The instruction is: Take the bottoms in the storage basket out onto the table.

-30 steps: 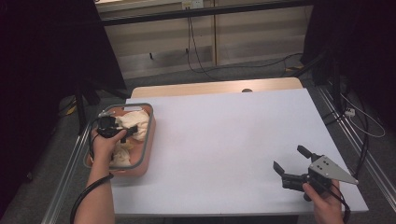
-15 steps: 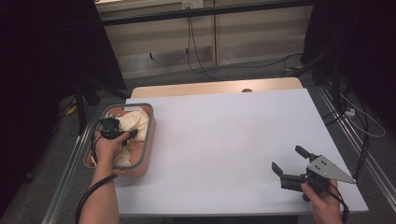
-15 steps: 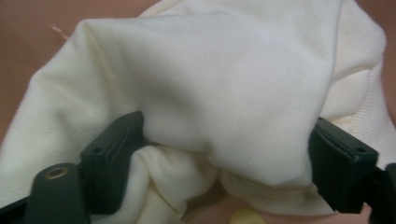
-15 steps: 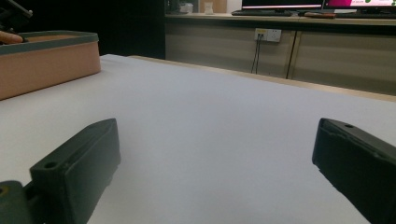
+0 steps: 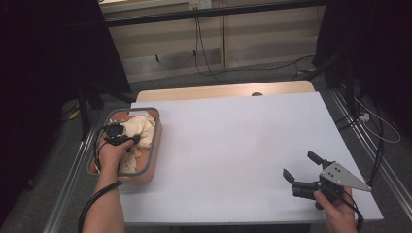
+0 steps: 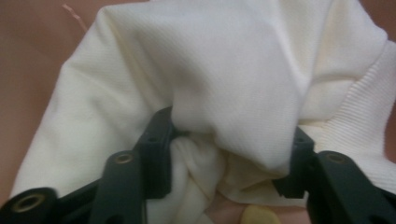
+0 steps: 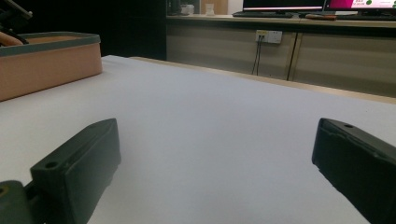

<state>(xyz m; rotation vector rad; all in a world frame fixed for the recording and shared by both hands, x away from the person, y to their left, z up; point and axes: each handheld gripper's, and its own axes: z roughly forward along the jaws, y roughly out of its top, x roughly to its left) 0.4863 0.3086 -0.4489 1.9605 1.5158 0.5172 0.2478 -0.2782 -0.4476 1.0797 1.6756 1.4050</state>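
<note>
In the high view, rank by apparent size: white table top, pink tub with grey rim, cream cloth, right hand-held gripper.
1. White table top
2. Pink tub with grey rim
3. and 4. Cream cloth and right hand-held gripper: look alike, and the cloth is partly hidden, so unranked.

My table is covered in a plain white sheet, with a strip of bare light wood showing along its far edge. Beyond that strip runs a low wall of beige panels, with black cables hanging down it to the grey floor. Dark curtains hang on both sides of the table. A white socket plate sits on the panels, and lit monitors stand on the ledge above them.
</note>
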